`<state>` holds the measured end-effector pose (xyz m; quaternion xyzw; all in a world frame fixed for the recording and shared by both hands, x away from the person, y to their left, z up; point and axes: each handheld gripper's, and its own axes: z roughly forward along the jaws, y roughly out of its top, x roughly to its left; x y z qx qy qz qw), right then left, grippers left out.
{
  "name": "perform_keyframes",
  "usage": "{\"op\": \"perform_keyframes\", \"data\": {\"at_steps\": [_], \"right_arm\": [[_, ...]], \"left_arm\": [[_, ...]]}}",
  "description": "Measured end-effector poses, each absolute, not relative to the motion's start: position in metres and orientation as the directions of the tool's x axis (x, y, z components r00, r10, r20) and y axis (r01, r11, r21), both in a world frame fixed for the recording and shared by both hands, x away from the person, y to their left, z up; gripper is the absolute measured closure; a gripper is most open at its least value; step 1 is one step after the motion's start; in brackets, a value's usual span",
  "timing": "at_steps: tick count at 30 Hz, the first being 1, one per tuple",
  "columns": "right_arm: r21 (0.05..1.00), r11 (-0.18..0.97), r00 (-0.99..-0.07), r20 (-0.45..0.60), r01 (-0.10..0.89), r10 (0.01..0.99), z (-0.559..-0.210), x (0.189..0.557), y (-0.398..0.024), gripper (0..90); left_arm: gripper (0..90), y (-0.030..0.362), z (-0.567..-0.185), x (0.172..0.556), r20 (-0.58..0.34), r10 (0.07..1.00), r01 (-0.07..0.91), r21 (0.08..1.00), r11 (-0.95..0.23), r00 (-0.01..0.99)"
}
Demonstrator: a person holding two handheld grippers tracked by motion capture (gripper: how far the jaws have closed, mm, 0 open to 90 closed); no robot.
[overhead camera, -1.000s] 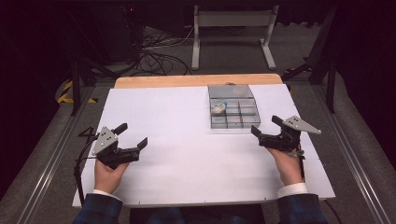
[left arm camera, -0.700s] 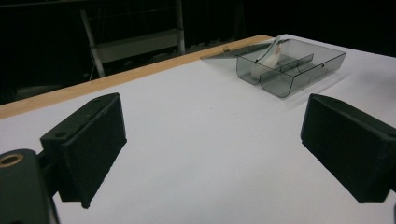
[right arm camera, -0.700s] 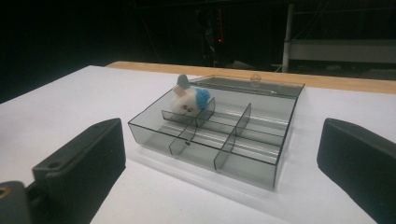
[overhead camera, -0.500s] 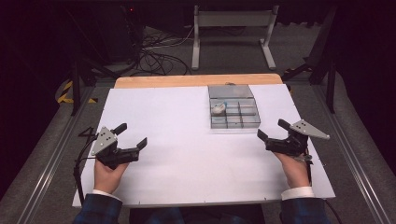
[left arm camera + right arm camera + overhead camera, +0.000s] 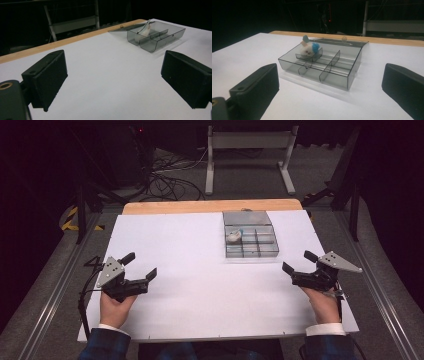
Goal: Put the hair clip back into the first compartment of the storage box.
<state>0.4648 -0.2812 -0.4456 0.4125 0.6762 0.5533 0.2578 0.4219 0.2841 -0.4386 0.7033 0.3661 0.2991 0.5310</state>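
Right gripper (image 5: 299, 265) has drifted outward from the divided box (image 5: 250, 241) over the last second, both grippers wide and empty, left gripper (image 5: 138, 266) idle; reach for the toy (image 5: 308, 50) not begun.

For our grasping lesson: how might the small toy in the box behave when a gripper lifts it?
The toy looks plush, so probably light and squashy between jaws. Its rounded body might roll if nudged. It leans against a divider of the box, so walls may crowd the grasp.

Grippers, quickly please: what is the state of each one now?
Left gripper: open, holding nothing, above the white table.
Right gripper: open, holding nothing, near the compartment box.
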Motion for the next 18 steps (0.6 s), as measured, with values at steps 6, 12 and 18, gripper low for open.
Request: {"op": "perform_keyframes", "data": {"at_steps": [6,12,18], "right_arm": [[0.958,0.037,-0.522,0.122,0.284,0.844,-0.449,0.462,-0.288,1.7],[0.956,0.032,-0.517,0.128,0.29,0.846,-0.451,0.459,-0.295,1.7],[0.954,0.033,-0.506,0.129,0.299,0.853,-0.453,0.456,-0.299,1.6]], "left_arm": [[7.2,0.285,-0.439,0.421,0.029,0.833,0.197,0.967,-0.164,0.553],[7.2,0.285,-0.439,0.421,0.032,0.832,0.199,0.965,-0.169,0.553],[7.2,0.287,-0.439,0.42,0.034,0.835,0.197,0.966,-0.169,0.549]]}}
